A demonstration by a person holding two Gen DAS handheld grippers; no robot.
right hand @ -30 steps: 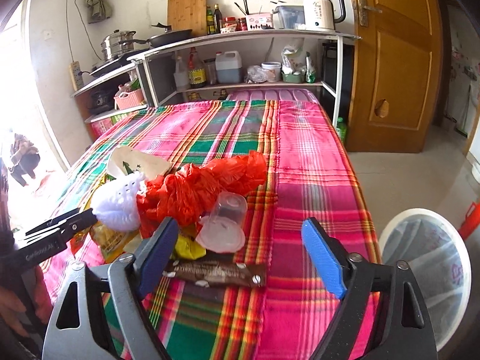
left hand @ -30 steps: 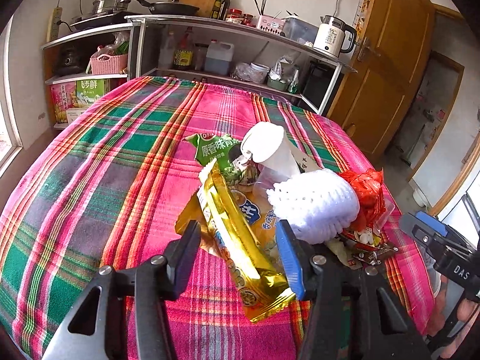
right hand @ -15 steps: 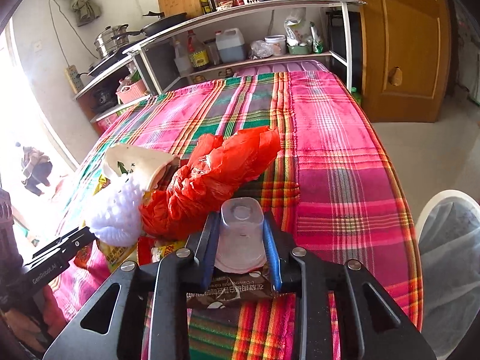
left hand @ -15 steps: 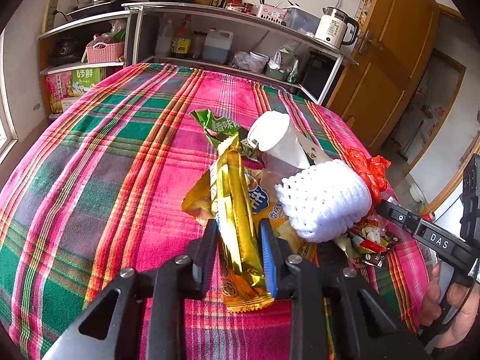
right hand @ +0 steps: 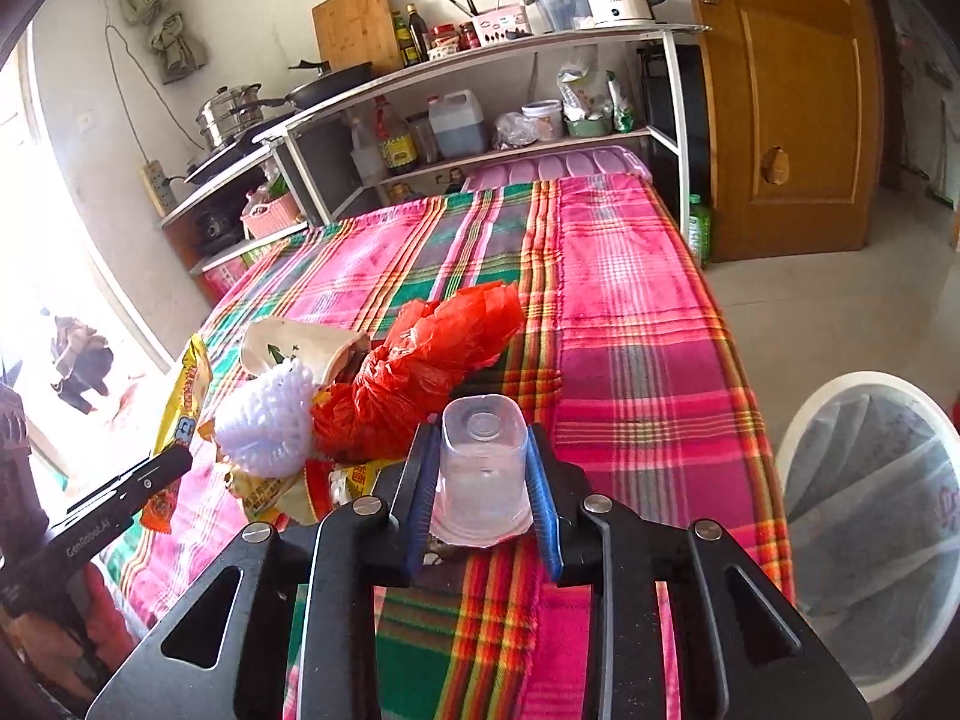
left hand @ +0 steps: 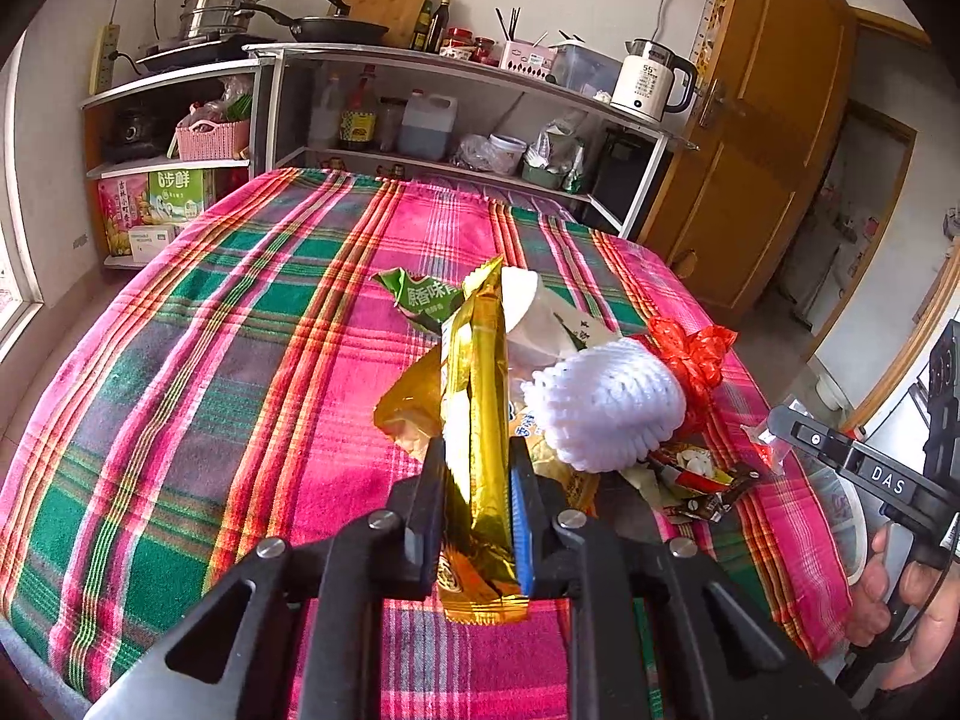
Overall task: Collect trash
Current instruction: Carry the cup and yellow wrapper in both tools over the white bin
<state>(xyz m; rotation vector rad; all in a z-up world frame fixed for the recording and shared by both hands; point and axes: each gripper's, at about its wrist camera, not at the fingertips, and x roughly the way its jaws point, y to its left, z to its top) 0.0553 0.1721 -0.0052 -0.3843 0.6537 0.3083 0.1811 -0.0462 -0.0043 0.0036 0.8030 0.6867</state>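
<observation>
Both grippers are black plastic frames with triangular cut-outs and round silver screws. The left gripper (left hand: 478, 498) has one black finger pad and one blue; the right gripper (right hand: 483, 486) has blue pads on both fingers. At the right edge, its handle bears white letters "DAS".

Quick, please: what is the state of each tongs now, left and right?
Left tongs: still closing, pads pressing on the long gold foil wrapper.
Right tongs: shut on the clear plastic cup, upside down.
</observation>
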